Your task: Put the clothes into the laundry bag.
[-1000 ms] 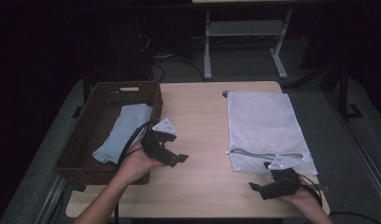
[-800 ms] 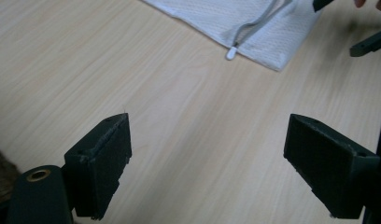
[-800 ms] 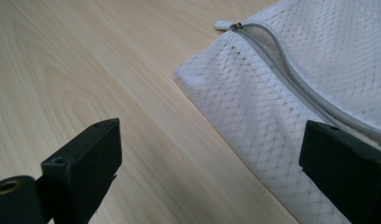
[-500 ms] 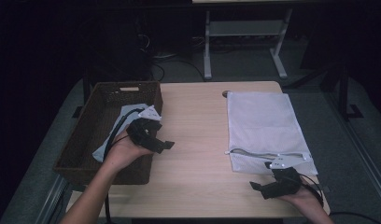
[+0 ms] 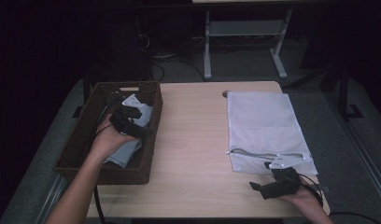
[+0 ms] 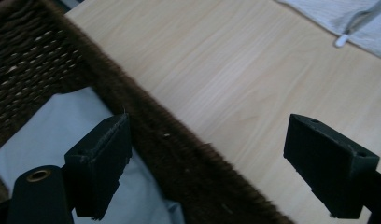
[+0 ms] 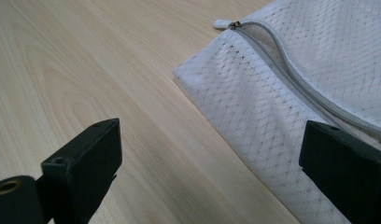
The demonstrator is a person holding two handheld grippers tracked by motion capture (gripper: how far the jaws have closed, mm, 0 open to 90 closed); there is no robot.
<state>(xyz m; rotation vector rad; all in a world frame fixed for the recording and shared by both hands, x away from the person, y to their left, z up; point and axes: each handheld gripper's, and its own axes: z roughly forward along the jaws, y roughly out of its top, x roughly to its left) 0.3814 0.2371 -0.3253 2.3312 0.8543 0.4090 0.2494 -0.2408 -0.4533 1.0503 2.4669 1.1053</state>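
Wooden table [image 5: 198, 140], grey carpeted floor [image 5: 319, 100], white metal frame legs [image 5: 244, 42] behind.

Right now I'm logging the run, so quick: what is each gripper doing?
Left gripper: open, holding nothing, over the basket rim above the pale blue cloth.
Right gripper: open, holding nothing, beside the white mesh bag.

Bare tabletop [image 5: 193, 140] between basket and bag — open passage, basket wall [image 5: 151, 140] blocking the left tool [image 5: 132, 122]
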